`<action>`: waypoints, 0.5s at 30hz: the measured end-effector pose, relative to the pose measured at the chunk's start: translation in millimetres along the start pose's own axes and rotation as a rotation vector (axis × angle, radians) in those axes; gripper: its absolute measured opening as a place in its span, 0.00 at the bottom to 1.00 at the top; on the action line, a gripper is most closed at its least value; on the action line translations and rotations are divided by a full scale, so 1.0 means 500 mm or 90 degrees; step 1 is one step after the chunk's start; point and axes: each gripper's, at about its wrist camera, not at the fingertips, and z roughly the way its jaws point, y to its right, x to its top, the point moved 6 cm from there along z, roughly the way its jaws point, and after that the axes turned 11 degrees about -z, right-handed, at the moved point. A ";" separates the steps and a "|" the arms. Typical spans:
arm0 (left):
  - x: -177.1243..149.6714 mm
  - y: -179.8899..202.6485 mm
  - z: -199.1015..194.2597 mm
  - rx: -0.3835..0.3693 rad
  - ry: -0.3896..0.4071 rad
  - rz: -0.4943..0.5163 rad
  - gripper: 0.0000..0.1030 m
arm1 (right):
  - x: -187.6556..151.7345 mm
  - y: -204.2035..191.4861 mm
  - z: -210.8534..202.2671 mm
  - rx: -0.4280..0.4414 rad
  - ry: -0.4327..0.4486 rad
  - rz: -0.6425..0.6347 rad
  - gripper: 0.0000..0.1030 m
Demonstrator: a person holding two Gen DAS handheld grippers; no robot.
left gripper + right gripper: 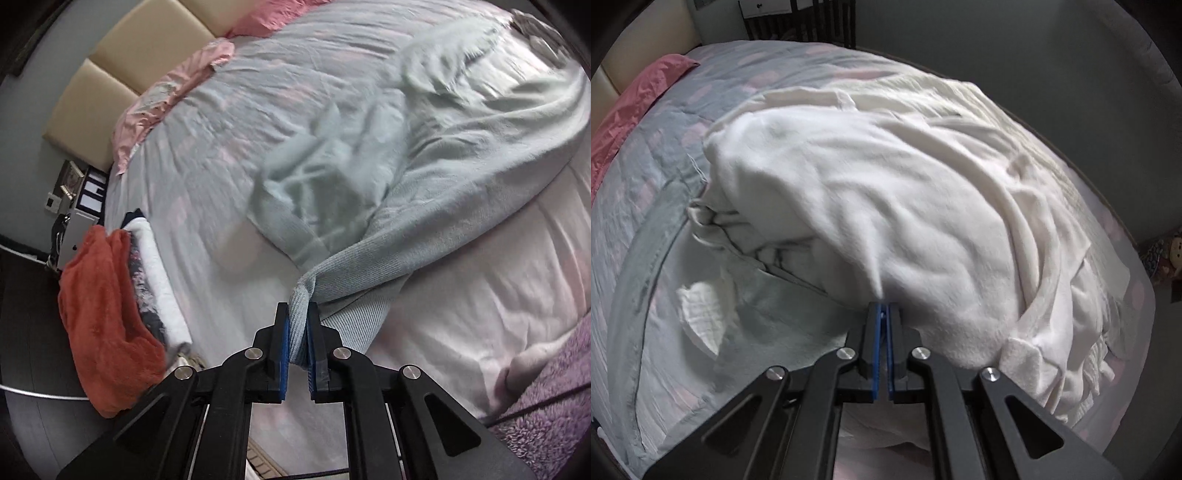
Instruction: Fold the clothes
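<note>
Left wrist: bed (207, 155) (beige headboard (122, 70))

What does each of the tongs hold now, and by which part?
The left tongs pinch the light blue sweater by a ribbed edge. The right tongs are closed; whether they pinch any cloth cannot be told.

A bed (207, 155) with a grey quilt and pink pillows (166, 96) stands against a beige padded headboard (122, 74) and grey wall (1015, 55).
</note>
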 end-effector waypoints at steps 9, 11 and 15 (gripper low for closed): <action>-0.034 0.048 0.035 -0.009 -0.061 0.070 0.12 | -0.029 0.008 -0.028 0.033 0.000 -0.079 0.05; -0.050 0.053 0.035 -0.016 -0.079 0.080 0.14 | -0.030 0.013 -0.041 0.010 -0.007 -0.106 0.05; -0.081 0.063 0.035 -0.032 -0.116 0.101 0.26 | -0.044 0.024 -0.070 0.001 -0.008 -0.148 0.06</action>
